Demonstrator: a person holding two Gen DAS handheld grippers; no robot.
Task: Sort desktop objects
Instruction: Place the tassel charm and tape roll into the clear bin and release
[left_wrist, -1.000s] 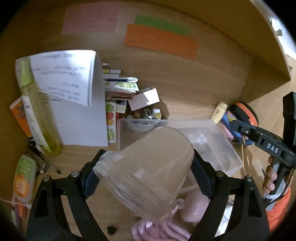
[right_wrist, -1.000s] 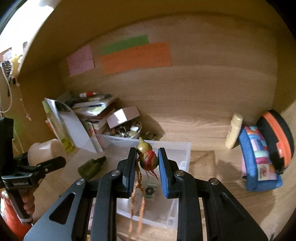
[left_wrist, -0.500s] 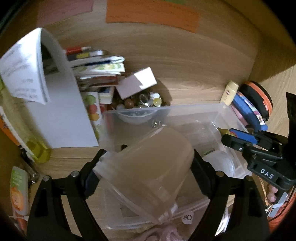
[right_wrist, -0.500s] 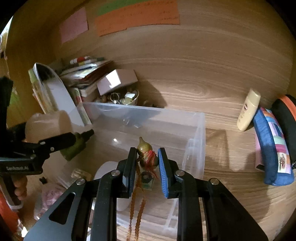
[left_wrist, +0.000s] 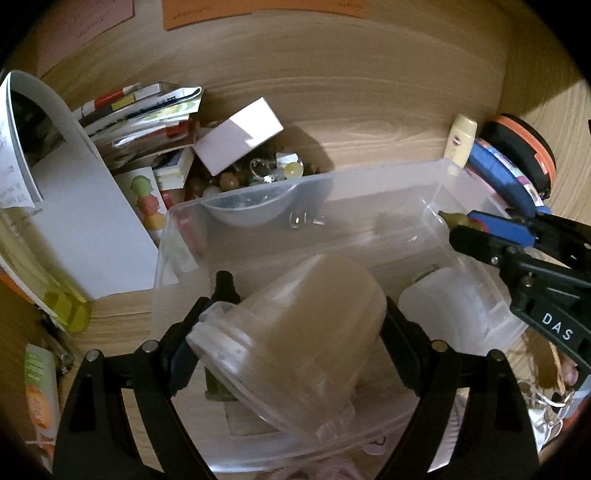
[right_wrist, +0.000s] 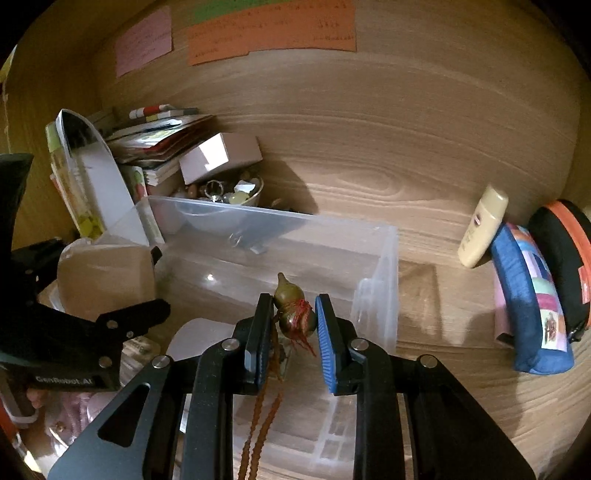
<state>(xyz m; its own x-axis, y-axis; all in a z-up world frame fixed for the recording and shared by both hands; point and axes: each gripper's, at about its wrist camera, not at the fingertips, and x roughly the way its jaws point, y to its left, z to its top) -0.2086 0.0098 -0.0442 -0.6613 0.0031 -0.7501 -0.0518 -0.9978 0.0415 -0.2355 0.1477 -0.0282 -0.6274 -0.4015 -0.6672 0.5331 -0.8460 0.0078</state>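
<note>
My left gripper (left_wrist: 284, 332) is shut on a clear plastic cup (left_wrist: 295, 339), held tilted over the near left part of a clear plastic bin (left_wrist: 369, 184). The cup also shows in the right wrist view (right_wrist: 107, 273). My right gripper (right_wrist: 291, 317) is shut on a small olive gourd charm (right_wrist: 291, 306) with red thread and brown cords hanging down, above the bin (right_wrist: 373, 258). It also shows in the left wrist view (left_wrist: 476, 229), over the bin's right side. A white lid (left_wrist: 450, 310) and a dark green bottle (left_wrist: 221, 291) lie in the bin.
Behind the bin stand a bowl of trinkets (right_wrist: 229, 192), a white box (left_wrist: 240, 136), stacked books (left_wrist: 144, 110) and a curled paper (left_wrist: 74, 192). A cream tube (right_wrist: 484, 225), a blue pouch (right_wrist: 532, 295) and a black-orange case (right_wrist: 565, 254) stand at the right. Wooden walls close the back.
Both grippers have moved forward and down over the bin. The cup now hangs inside the bin's near left part, and the gourd charm is above its right part. Both grips are unchanged.
</note>
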